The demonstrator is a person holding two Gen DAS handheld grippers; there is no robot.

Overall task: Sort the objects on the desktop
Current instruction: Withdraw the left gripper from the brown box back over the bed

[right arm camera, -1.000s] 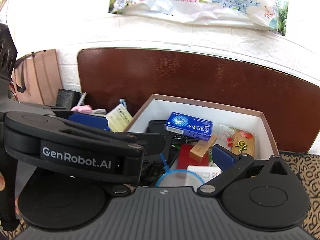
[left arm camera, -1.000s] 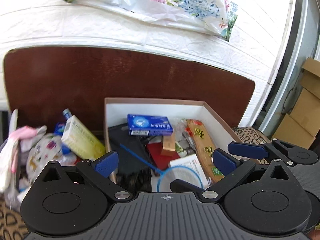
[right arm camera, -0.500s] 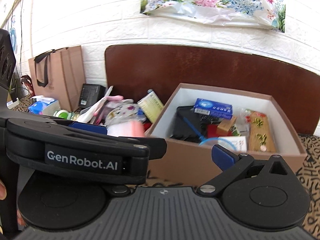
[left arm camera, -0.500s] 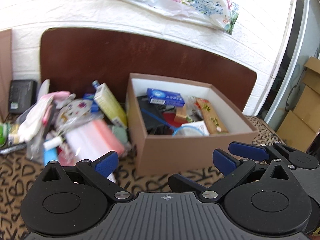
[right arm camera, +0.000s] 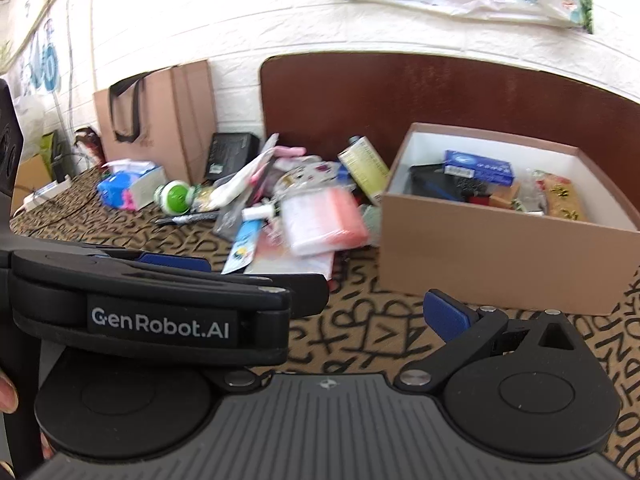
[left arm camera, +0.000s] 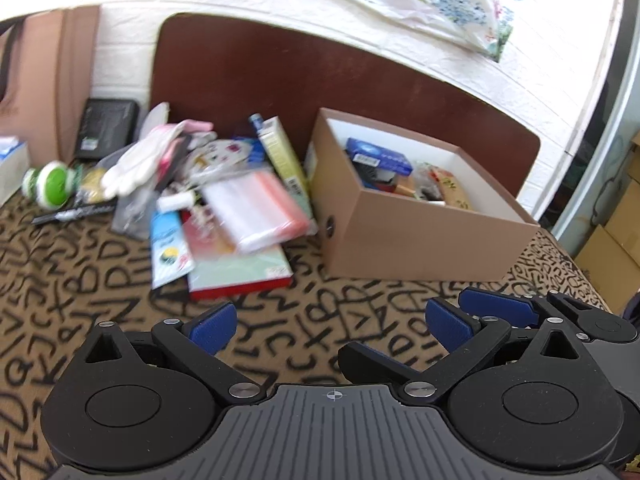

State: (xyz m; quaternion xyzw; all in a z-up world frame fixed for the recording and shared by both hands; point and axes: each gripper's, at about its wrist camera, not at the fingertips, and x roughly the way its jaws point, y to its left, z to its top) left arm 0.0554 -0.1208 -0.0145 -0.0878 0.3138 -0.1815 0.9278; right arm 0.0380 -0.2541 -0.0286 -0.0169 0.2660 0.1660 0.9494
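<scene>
I held both grippers empty – left gripper wide open, right gripper apparently too – near the brown box

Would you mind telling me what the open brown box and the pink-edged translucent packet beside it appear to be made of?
The open brown box looks like matte cardboard: flat stiff walls, crisp folded corners and a white lining inside. The pink-edged translucent packet looks like glossy soft plastic film, probably a stack of bags, since it is see-through; motion blur leaves this uncertain.
</scene>
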